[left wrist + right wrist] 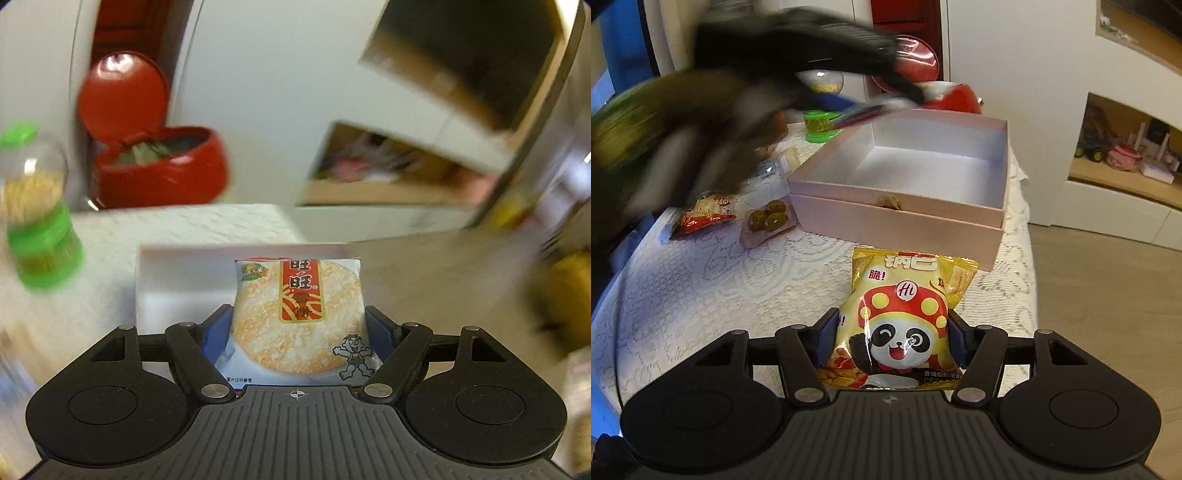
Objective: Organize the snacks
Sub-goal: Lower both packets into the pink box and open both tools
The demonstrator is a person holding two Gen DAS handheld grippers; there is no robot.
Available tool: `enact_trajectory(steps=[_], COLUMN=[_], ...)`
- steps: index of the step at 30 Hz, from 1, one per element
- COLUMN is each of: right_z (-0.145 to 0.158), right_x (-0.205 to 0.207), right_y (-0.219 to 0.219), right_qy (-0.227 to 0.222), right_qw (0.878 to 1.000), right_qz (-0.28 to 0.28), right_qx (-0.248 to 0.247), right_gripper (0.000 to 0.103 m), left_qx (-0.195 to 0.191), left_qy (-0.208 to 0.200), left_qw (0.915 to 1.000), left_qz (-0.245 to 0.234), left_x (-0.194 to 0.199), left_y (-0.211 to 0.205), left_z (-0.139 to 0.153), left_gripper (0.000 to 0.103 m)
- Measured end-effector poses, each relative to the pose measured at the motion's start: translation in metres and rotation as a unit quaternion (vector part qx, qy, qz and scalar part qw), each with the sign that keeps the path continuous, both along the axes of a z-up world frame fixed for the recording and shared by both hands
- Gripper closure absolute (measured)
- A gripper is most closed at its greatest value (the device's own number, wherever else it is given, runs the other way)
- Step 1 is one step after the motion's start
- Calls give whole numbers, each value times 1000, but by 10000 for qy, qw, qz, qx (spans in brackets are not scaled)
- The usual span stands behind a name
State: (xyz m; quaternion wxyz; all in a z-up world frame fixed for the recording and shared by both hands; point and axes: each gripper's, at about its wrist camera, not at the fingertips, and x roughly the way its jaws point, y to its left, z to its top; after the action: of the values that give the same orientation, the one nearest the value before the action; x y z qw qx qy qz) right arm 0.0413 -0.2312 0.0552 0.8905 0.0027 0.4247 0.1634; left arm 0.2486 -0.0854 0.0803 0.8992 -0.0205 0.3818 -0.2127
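My left gripper [297, 325] is shut on a rice cracker packet [295, 317] and holds it above the pink box [177, 273]; the view is blurred. In the right wrist view the left gripper [882, 107] shows as a dark blur over the far left rim of the open, empty pink box [897, 221]. My right gripper [892, 336] is shut on a yellow panda snack bag [905, 321], just in front of the box's near wall, above the lace tablecloth [720, 280].
A red snack packet [701, 218] and a pack of brown balls [768, 221] lie left of the box. A green-based clear jar [37, 206] and a red lidded bin [155, 162] stand behind. The table edge drops to wooden floor [1108, 314] on the right.
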Motion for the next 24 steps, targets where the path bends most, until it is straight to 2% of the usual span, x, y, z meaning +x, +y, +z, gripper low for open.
enact_trajectory(steps=[1,2,4,6,9,10,12,13,14,16,19,24], right_z=[-3,-6,-11,-15,-15,-13,-10,-9,-7,-3,10,41], right_x=[3,7,11,14,18,17,18,17,16,14,8,19], right_y=[0,0,1,3,9,12,17,19,21,21,17,-7], right_qy=[28,57,108,170,139,90,9,-18,-35,-67,-255,-459], right_qw=[10000,10000,9999,9998,9997,9998,9998,9998,9998,9999,9996,9981], right_qz=[-25,-50,-33,-65,-123,-122,-157,-163,-164,-115,-101,-374], right_qx=[-3,-19,-26,-87,-135,-124,-101,-99,-83,-49,-103,154], right_gripper=[44,44,44,44,44,44,44,44,44,44,44,44], left_qx=[494,795,720,412,306,347,738,564,424,283,-238,-312], left_qy=[-292,-609,-869,-534,-359,-324,-420,-273,-219,-543,-810,-837], left_qw=[9982,9948,9936,9975,9987,9988,9963,9980,9988,9976,9962,9957], left_qz=[150,197,98,-193,-213,-152,114,9,108,323,192,261], left_x=[3,3,0,1,2,2,1,1,2,-6,-27,-80], left_y=[-11,-18,-18,-11,2,5,7,13,17,24,48,82], left_z=[-4,-6,-10,-16,-24,-25,-26,-27,-25,-17,-3,-1], left_gripper=[23,23,23,21,26,26,29,28,30,33,32,32])
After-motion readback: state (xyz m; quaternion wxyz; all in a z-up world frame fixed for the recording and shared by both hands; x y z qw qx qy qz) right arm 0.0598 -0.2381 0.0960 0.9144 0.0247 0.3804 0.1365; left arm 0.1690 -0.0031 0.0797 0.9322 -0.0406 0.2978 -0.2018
